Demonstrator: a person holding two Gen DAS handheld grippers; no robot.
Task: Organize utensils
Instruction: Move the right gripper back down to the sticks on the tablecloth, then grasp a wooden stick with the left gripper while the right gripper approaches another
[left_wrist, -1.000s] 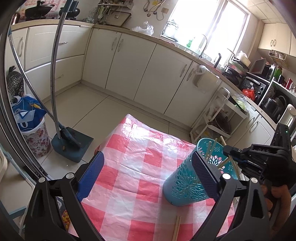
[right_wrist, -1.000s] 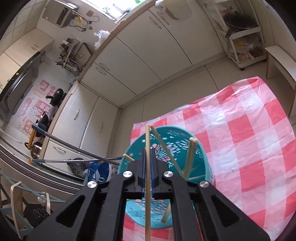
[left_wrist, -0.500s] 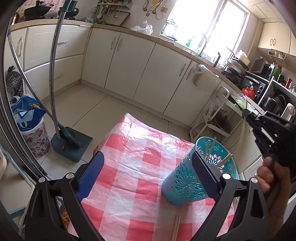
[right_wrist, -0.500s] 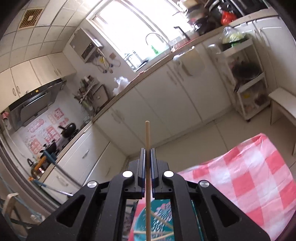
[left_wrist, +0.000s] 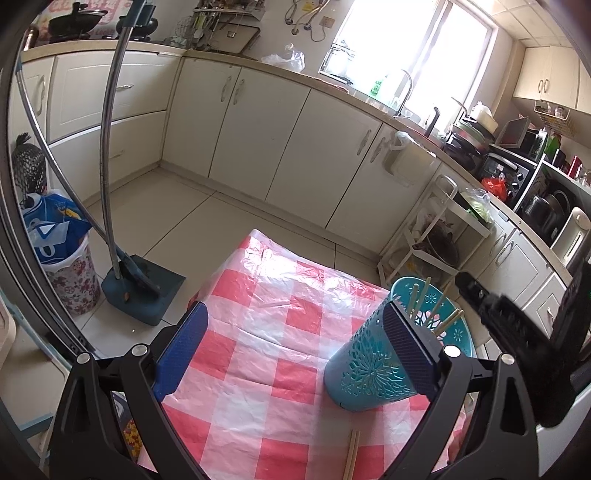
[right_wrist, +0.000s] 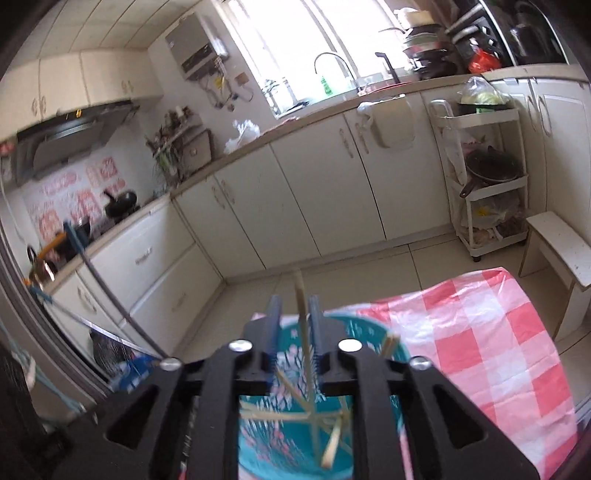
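A teal cut-out utensil holder (left_wrist: 364, 373) stands on the red-checked tablecloth (left_wrist: 266, 354) with several wooden chopsticks (left_wrist: 424, 299) leaning in it. My left gripper (left_wrist: 295, 350) is wide open with nothing between its fingers, and its right finger stands just in front of the holder. In the right wrist view my right gripper (right_wrist: 294, 310) hovers over the holder (right_wrist: 273, 446). Its jaws are opening, and a chopstick (right_wrist: 301, 306) stands loose between them with a gap on each side, its lower end inside the holder. The right gripper (left_wrist: 476, 291) shows blurred at the right edge of the left wrist view. A loose pair of chopsticks (left_wrist: 351, 454) lies near the table's front.
A blue dustpan with a long handle (left_wrist: 140, 291) and a flowered bin (left_wrist: 66, 273) stand on the floor to the left. A white shelf cart (left_wrist: 439, 236) and a white stool (right_wrist: 557, 251) stand beyond the table. Cabinets line the far walls.
The right gripper has tipped down over the holder and rolled. Its jaws, shut on the chopstick before, have parted and the chopstick has slid lower. The left gripper has kept still.
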